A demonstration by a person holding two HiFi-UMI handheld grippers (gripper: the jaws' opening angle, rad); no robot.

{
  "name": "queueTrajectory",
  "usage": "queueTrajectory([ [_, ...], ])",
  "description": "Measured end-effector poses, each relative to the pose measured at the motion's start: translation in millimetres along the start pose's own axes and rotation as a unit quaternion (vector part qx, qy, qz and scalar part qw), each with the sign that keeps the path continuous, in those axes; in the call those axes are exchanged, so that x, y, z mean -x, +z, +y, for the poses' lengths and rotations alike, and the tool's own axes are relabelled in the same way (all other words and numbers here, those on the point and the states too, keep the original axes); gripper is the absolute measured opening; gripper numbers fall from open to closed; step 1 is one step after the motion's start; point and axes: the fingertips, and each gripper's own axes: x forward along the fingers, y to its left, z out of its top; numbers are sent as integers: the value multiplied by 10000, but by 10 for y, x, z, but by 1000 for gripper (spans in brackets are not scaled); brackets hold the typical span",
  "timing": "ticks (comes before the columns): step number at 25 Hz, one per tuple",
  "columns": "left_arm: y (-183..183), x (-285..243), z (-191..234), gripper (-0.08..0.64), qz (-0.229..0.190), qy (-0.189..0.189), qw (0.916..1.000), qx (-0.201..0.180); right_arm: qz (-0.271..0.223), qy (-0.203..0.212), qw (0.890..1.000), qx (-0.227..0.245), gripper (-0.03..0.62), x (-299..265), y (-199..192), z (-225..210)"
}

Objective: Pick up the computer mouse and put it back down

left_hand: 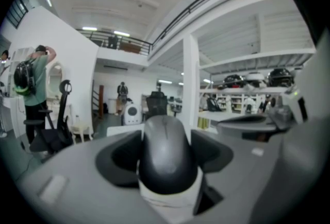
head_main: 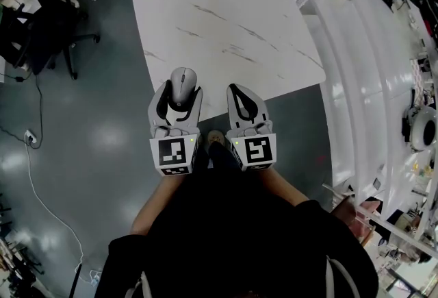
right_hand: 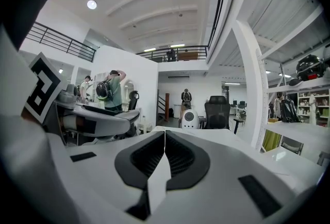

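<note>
While the left gripper (head_main: pixel 182 99) is pinching the rounded grey plastic computer mouse (head_main: pixel 183 81) by its two flanks, the right gripper (head_main: pixel 241 94) is idling just beside it with its ribbed black pads pressed together on nothing. The mouse is sitting between the left jaws, nose pointing away from the person, over the near edge of the white marble-patterned table (head_main: pixel 226 16). From above it is hard to say whether it is riding clear of the top or resting on it. In the left gripper view its domed back is filling the gap between the dark pads, with a paler base showing underneath.

The mouse is looking like a light, stiff shell, unlikely to give under the pads but smooth and curved enough to slide forward out of a loose hold. The waist, where the sides are running closest to parallel, is probably the safest place to grip it (the buttons and wheel on top are better left unpressed). Putting it down is likely asking for a flat, gentle lowering.
</note>
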Motion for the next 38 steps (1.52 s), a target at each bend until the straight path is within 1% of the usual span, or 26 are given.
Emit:
queueTrajectory([
  [8, -224, -253, 5, 301, 267, -76, 9996, -1, 166, 21, 9999, -43, 20, -134, -136, -72],
  [14, -498, -420, 4, 301, 566, -132, 9983, 35, 559, -18, 9984, -9, 20, -264, -306, -151],
  [17, -685, -504, 7, 301, 768, -144, 9968, 137, 458, 43, 9989, -70, 20, -334, -381, -157],
  [20, -869, -585, 6, 301, 965, -160, 9950, 208, 517, 89, 9986, -71, 20, -388, -469, -155],
  [28, -1342, -747, -6, 301, 1474, -144, 9884, 352, 867, 217, 9960, -26, 20, -489, -793, -133],
  [34, -1638, -811, -46, 301, 1852, -155, 9817, 406, 1113, 261, 9934, 17, 20, -540, -1011, -138],
  [38, -1769, -848, -76, 302, 2033, -168, 9783, 357, 1284, 269, 9913, 44, 20, -558, -1121, -146],
])
